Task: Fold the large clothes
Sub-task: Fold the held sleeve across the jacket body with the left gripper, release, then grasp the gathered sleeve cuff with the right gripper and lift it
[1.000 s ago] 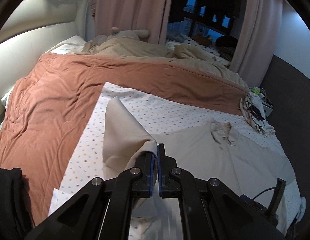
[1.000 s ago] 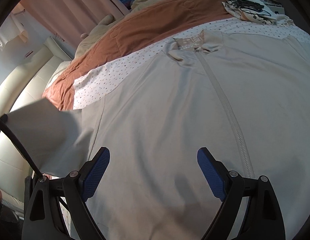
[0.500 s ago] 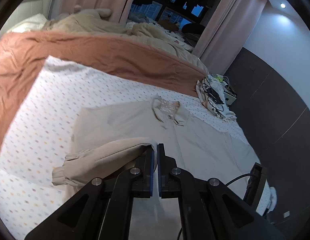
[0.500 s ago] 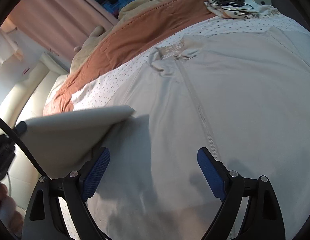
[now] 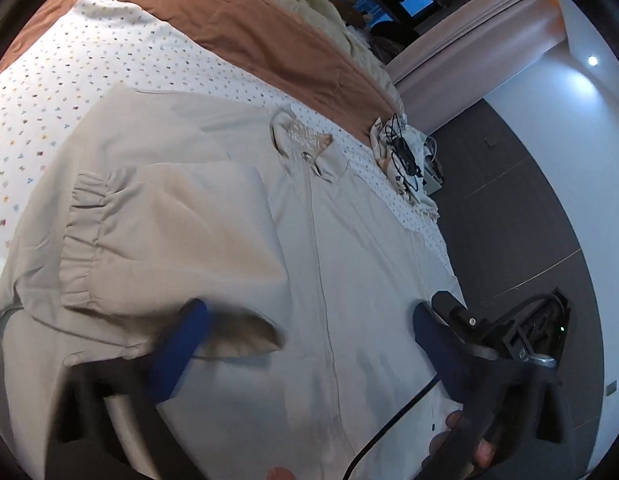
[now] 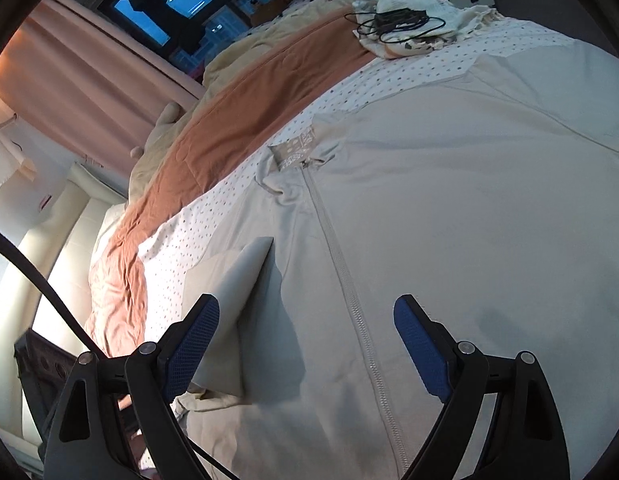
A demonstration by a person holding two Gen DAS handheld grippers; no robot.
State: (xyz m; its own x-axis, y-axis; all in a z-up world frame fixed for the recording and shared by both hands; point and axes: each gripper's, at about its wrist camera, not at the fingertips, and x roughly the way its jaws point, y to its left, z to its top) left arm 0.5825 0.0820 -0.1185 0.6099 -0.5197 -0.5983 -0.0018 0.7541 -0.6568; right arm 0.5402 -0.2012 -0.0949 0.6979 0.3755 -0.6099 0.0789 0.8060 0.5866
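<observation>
Folding the first sleeve [image 5: 169, 240] inward across the beige jacket [image 5: 349, 260], spread zipper-up on the bed [image 5: 69, 80], looks done: it lies just ahead of the left tongs [image 5: 305, 344], which gape empty. The right tongs [image 6: 305, 344] hover spread over the zipper; next comes the far sleeve.
</observation>
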